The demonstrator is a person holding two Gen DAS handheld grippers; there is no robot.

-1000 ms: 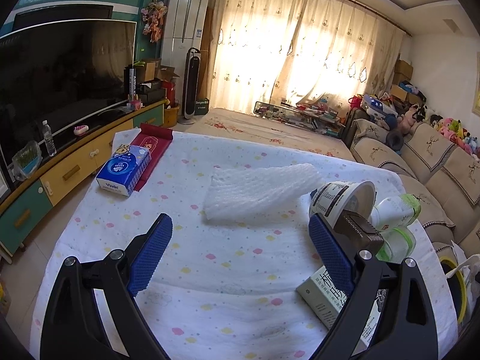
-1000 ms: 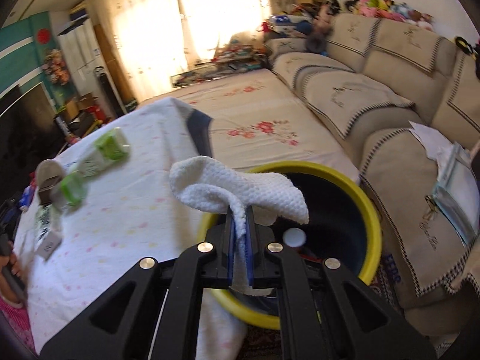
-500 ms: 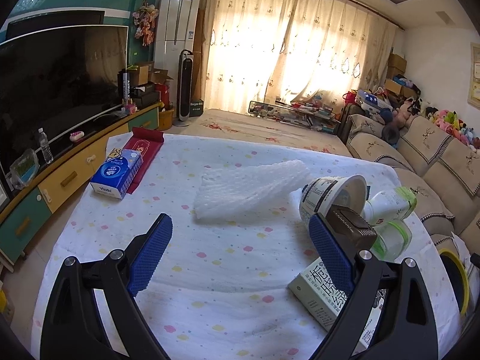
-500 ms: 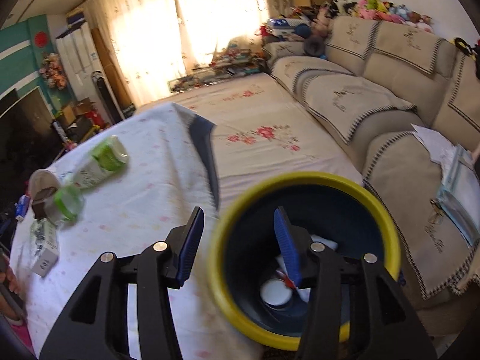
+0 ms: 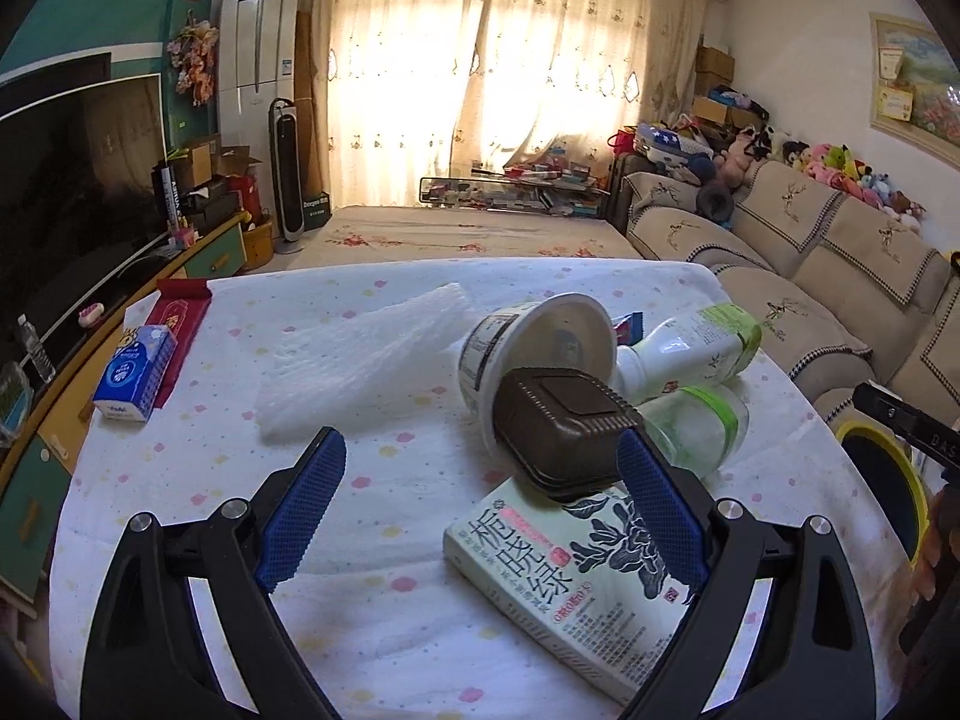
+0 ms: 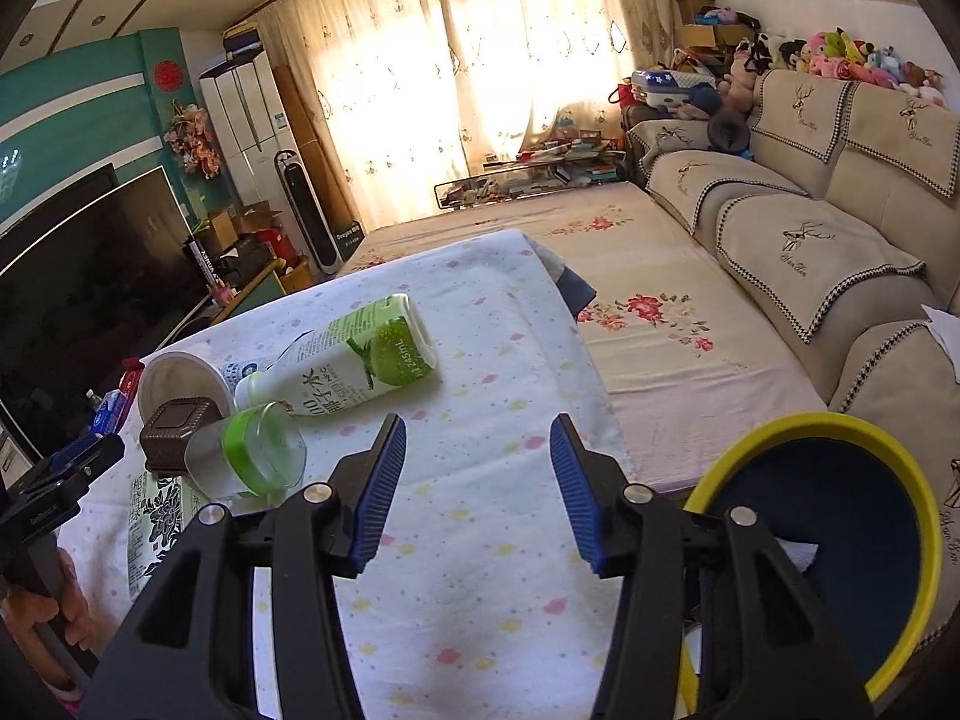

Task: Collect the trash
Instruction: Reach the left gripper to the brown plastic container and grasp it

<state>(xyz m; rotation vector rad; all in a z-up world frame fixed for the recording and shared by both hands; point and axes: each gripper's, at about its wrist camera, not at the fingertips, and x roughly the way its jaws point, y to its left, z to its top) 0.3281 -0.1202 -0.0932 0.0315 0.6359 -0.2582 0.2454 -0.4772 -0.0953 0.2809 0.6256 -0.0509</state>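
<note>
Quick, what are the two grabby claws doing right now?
Left gripper: open, holding nothing, jaws wide above the dotted tablecloth.
Right gripper: open, holding nothing.

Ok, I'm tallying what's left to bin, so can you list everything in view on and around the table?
Paper towel: 1, white, flat mid-table.
Paper cup: 1, white, on its side.
Brown tub: 1, dark brown, against the cup.
Drink bottle: 1, white and green, lying down.
Clear jar: 1, green-banded, on its side by the bottle.
Box: 1, white with dark print, near edge.
Tissue pack: 1, blue, left edge.
Red packet: 1, beside the tissues.
Bin: 1, yellow-rimmed, beside the table.
Left gripper: jaws open, empty.
Right gripper: jaws open, empty.
</note>
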